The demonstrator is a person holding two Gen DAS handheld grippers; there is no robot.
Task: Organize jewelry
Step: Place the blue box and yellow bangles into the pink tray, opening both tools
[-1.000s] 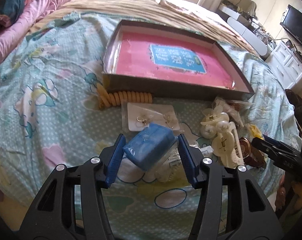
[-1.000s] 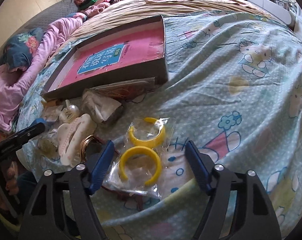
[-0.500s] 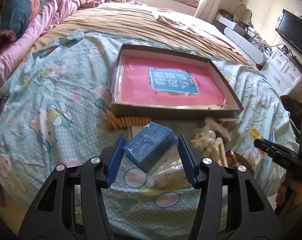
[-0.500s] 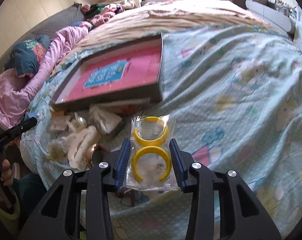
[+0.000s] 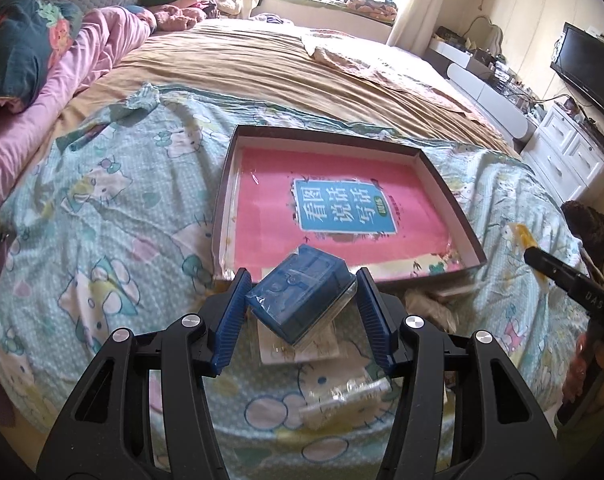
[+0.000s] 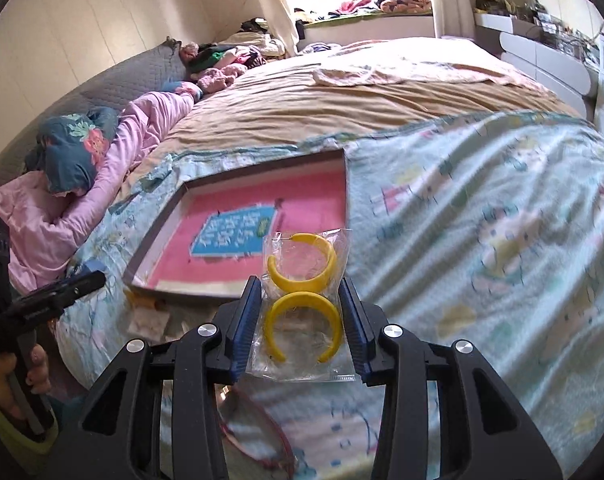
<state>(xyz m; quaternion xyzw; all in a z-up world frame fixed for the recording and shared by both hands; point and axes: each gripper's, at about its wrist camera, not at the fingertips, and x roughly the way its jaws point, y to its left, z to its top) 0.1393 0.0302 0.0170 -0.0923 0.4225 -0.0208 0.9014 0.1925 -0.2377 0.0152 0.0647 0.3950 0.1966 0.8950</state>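
Note:
My left gripper (image 5: 302,300) is shut on a small blue box wrapped in clear plastic (image 5: 299,290), held in the air just before the near wall of a shallow dark box (image 5: 450,196) with a pink book inside. My right gripper (image 6: 302,318) is shut on a clear bag with two yellow hoop earrings (image 6: 302,300), lifted above the bed near the same shallow box (image 6: 157,236). More packets lie on the bed under the left gripper: a white earring card (image 5: 297,350) and a clear packet (image 5: 346,394).
The bed has a light blue cartoon blanket (image 5: 101,216) in front and a tan cover (image 5: 269,68) behind. Pink bedding (image 6: 141,120) lies at the left. White drawers (image 5: 570,156) and a TV (image 5: 590,64) stand at the right. A red hoop (image 6: 257,436) lies below the right gripper.
Both grippers rose from the bed with their loads and moved towards the shallow box. The right gripper closed on the earring bag, which lay on the bed a second ago.

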